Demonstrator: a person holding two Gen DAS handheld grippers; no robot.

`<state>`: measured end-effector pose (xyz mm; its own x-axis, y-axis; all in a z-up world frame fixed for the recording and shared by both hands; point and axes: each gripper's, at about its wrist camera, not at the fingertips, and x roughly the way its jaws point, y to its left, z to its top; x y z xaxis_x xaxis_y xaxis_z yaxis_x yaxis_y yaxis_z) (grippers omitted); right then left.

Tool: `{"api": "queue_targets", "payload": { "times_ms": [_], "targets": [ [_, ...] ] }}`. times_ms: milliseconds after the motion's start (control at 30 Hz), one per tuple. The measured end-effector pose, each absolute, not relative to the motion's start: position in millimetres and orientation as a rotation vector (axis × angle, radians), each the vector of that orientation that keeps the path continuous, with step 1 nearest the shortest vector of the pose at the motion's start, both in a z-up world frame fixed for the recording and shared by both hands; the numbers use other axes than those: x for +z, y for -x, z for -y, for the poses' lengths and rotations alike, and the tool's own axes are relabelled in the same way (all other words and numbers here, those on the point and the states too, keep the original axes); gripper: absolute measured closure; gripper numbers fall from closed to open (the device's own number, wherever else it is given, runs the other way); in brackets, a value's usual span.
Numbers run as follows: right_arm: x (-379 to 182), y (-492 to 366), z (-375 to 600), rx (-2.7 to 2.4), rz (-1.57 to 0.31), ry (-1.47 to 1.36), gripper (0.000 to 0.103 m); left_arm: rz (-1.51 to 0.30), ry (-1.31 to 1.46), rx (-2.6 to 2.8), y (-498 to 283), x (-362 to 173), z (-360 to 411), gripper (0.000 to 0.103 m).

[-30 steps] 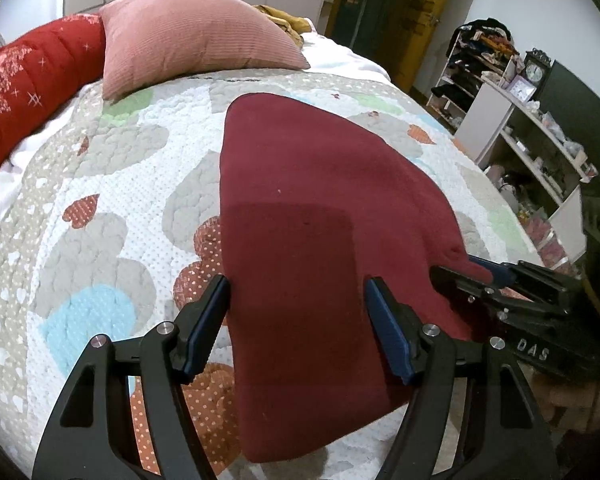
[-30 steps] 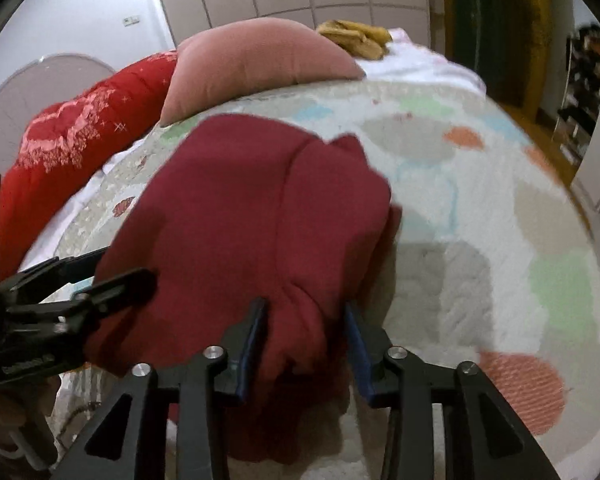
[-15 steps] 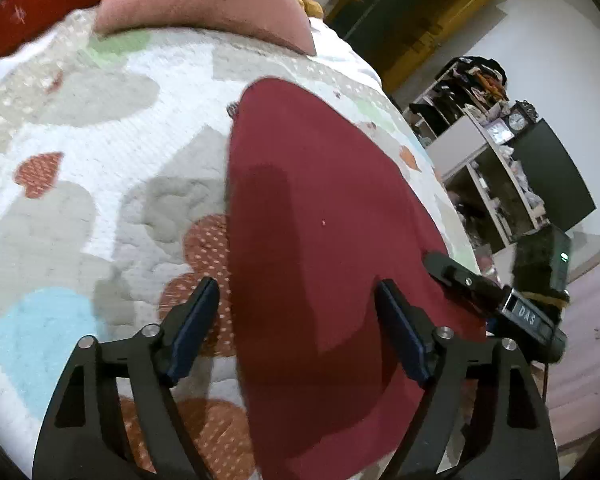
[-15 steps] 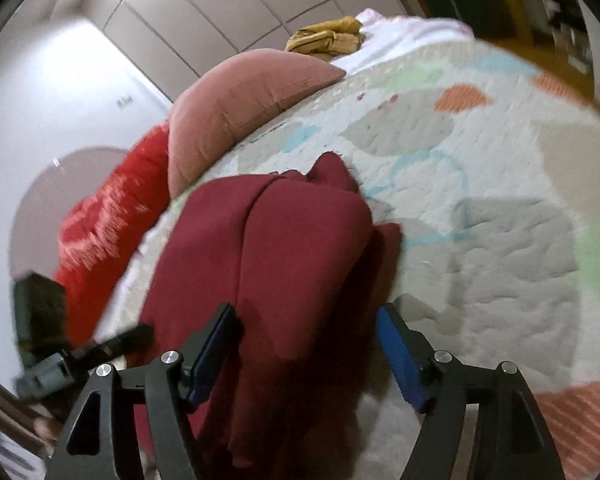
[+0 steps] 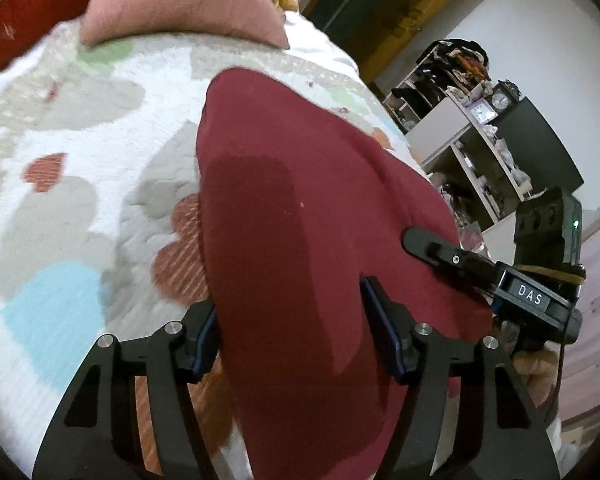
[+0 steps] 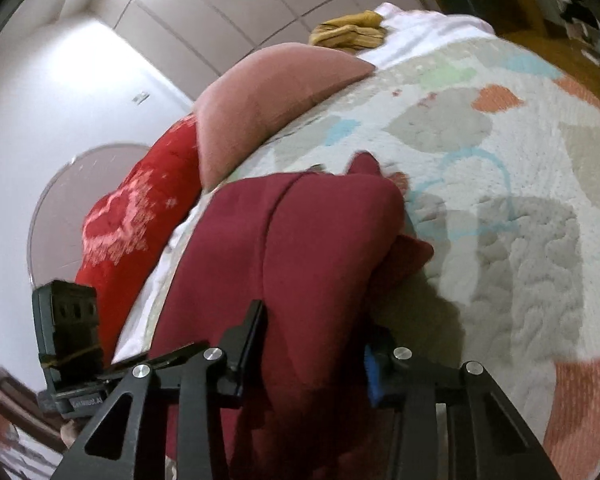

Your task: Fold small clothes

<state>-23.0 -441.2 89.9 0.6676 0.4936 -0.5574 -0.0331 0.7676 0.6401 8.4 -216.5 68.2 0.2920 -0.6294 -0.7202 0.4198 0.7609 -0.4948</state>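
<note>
A dark red garment (image 5: 300, 248) is lying folded on the quilt (image 5: 68, 184) that is covering the bed, its near end reaching toward both grippers. The left gripper (image 5: 290, 336) is straddling that near end: its jaws have just been closing and the cloth is sitting between them, the left pad at the garment's edge, though it is not clear that the pads are pressing. The right gripper (image 6: 314, 344) is coming at the garment (image 6: 300, 248) from its other side; its jaws have just been closing too, and the fingers are now sitting tight against a bunched fold, gripping it. In the left wrist view the right gripper (image 5: 440, 252) is showing over the cloth's right edge. A pink pillow (image 6: 272, 96) and a red cushion (image 6: 136, 220) are lying at the head of the bed, well apart from the garment, with a yellow cloth (image 6: 350, 34) beyond them. Shelves (image 5: 472, 128) are standing beside the bed.
</note>
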Motion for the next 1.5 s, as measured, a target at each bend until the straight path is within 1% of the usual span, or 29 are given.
{"api": "queue_targets", "payload": {
  "times_ms": [100, 200, 267, 300, 367, 467, 633, 700, 733, 833, 900, 967, 1233, 1500],
  "targets": [
    [103.4, 42.0, 419.0, 0.362, -0.823, -0.613, 0.063, -1.061, 0.219, -0.689, 18.3, 79.8, 189.8, 0.039],
    [102.1, 60.8, 395.9, 0.407, -0.843, -0.611, 0.062, -1.069, 0.206, -0.642, 48.9, 75.9, 164.7, 0.039],
    [93.8, 68.2, 379.7, 0.423, -0.872, -0.578, 0.061, -1.091, 0.195, -0.595, 62.8, 62.9, 157.0, 0.038],
    [85.3, 68.7, 371.0, 0.421, -0.903, -0.558, 0.057, -1.105, 0.189, -0.581, 66.9, 54.9, 157.2, 0.038],
    [74.3, 68.8, 361.4, 0.374, -0.953, -0.506, 0.054, -1.102, 0.22, -0.552, 73.7, 42.2, 149.0, 0.033],
    [87.6, 85.6, 361.1, 0.322, -0.904, -0.475, 0.052, -1.076, 0.242, -0.527, 80.2, 48.1, 140.6, 0.033],
    [121.2, 119.6, 354.9, 0.28, -0.801, -0.358, 0.052, -0.998, 0.184, -0.437, 87.8, 68.9, 134.3, 0.033],
    [130.0, 130.3, 340.9, 0.316, -0.775, -0.3, 0.052, -0.985, 0.158, -0.403, 90.9, 73.0, 133.7, 0.033],
    [131.7, 133.9, 330.1, 0.337, -0.768, -0.261, 0.054, -0.981, 0.145, -0.387, 91.6, 73.7, 134.4, 0.033],
    [120.3, 134.7, 308.0, 0.352, -0.803, -0.159, 0.056, -0.952, 0.093, -0.341, 96.7, 75.5, 138.9, 0.033],
    [98.3, 131.6, 301.2, 0.283, -0.861, -0.097, 0.056, -0.931, 0.07, -0.32, 101.9, 77.0, 139.3, 0.033],
    [89.1, 133.5, 302.0, 0.263, -0.864, -0.094, 0.056, -0.909, 0.064, -0.311, 104.5, 81.1, 139.4, 0.033],
    [134.6, 158.6, 315.0, 0.214, -0.739, -0.19, 0.054, -0.815, 0.023, -0.267, 119.5, 107.9, 145.0, 0.033],
    [150.5, 161.0, 309.9, 0.123, -0.702, -0.173, 0.053, -0.762, -0.025, -0.213, 133.6, 122.3, 148.3, 0.033]
  ]
}}
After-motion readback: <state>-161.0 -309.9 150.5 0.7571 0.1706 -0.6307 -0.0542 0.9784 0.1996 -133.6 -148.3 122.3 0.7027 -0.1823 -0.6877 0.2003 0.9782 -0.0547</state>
